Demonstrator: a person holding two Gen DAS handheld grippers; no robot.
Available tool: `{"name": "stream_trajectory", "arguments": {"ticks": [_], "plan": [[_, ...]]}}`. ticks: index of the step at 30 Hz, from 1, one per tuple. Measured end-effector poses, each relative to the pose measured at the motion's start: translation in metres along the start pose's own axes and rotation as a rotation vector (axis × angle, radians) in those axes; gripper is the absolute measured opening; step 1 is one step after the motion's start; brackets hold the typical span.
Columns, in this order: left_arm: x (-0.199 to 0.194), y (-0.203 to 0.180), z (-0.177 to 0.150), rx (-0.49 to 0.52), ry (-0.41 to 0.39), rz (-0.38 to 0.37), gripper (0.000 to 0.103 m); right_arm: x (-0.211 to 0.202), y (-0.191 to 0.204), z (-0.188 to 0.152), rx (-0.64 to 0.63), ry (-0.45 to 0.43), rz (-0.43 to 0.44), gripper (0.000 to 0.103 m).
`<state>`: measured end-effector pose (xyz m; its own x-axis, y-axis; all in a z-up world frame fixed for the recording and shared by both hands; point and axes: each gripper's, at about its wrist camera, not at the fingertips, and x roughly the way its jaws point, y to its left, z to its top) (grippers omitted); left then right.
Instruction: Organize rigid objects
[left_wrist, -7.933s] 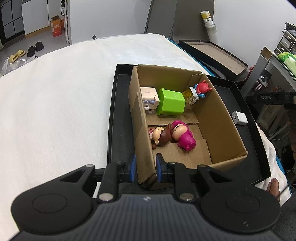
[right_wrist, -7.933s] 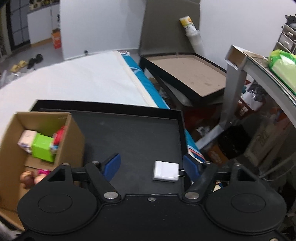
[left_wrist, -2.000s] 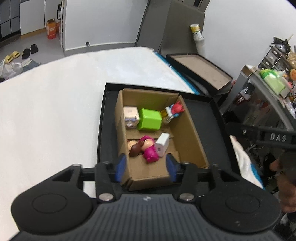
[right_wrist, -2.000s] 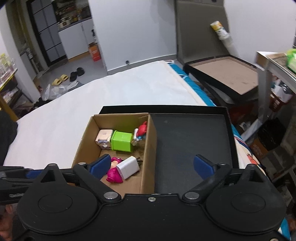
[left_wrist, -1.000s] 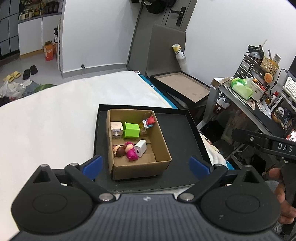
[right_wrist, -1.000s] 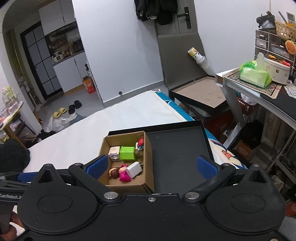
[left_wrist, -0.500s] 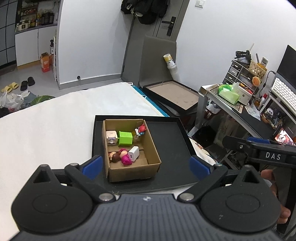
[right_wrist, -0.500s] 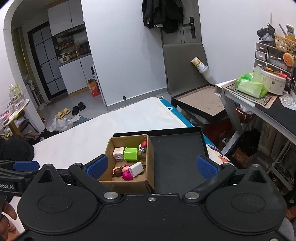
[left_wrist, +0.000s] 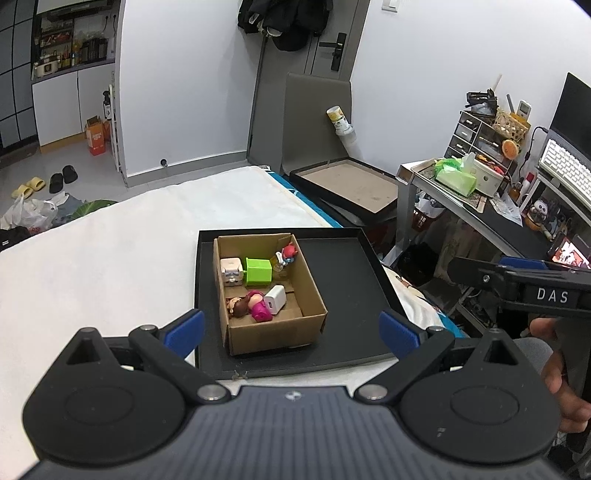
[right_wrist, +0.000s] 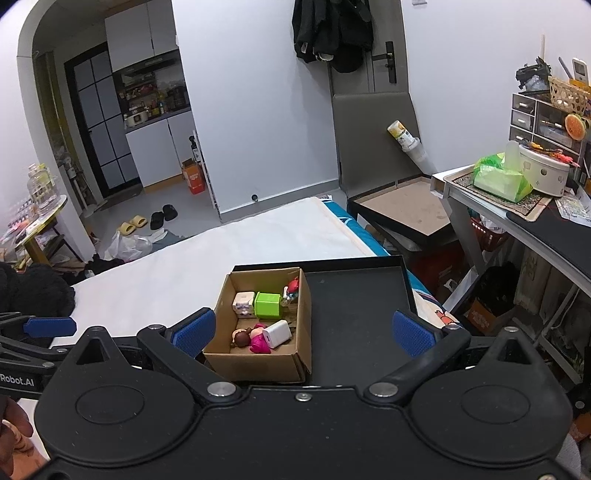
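A cardboard box (left_wrist: 314, 295) (right_wrist: 301, 343) stands on the left half of a black tray (left_wrist: 351, 280) (right_wrist: 354, 314) on a white bed. Inside lie a white charger (left_wrist: 275, 297) (right_wrist: 277, 333), a green cube (left_wrist: 257, 271) (right_wrist: 268, 304), a pale cube (left_wrist: 231, 271), a pink and a brown doll (left_wrist: 247, 305) and a red figure (left_wrist: 289, 252). My left gripper (left_wrist: 291, 332) is open and empty, held high and back from the box. My right gripper (right_wrist: 303, 332) is open and empty, also well above it.
The white bed (left_wrist: 110, 258) spreads left of the tray. A second black tray (left_wrist: 347, 184) leans beyond the bed's far edge. A cluttered desk (right_wrist: 517, 199) stands on the right. Shoes and bags (right_wrist: 147, 225) lie on the floor beyond.
The white charger went from the tray into the box. Both grippers opened and have since pulled up and back from the box; in the last half second they rose a little more.
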<state>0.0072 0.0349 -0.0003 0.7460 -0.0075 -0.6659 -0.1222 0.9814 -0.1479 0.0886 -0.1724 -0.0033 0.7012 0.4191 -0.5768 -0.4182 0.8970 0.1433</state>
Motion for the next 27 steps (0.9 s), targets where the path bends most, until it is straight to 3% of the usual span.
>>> {"name": "stream_trajectory", "arguments": {"ticks": [27], "plan": [[-0.008,-0.011,-0.008,0.029,-0.006,0.014,0.100,-0.009,-0.001,-0.009,-0.008,0.006,0.010,0.103]]}}
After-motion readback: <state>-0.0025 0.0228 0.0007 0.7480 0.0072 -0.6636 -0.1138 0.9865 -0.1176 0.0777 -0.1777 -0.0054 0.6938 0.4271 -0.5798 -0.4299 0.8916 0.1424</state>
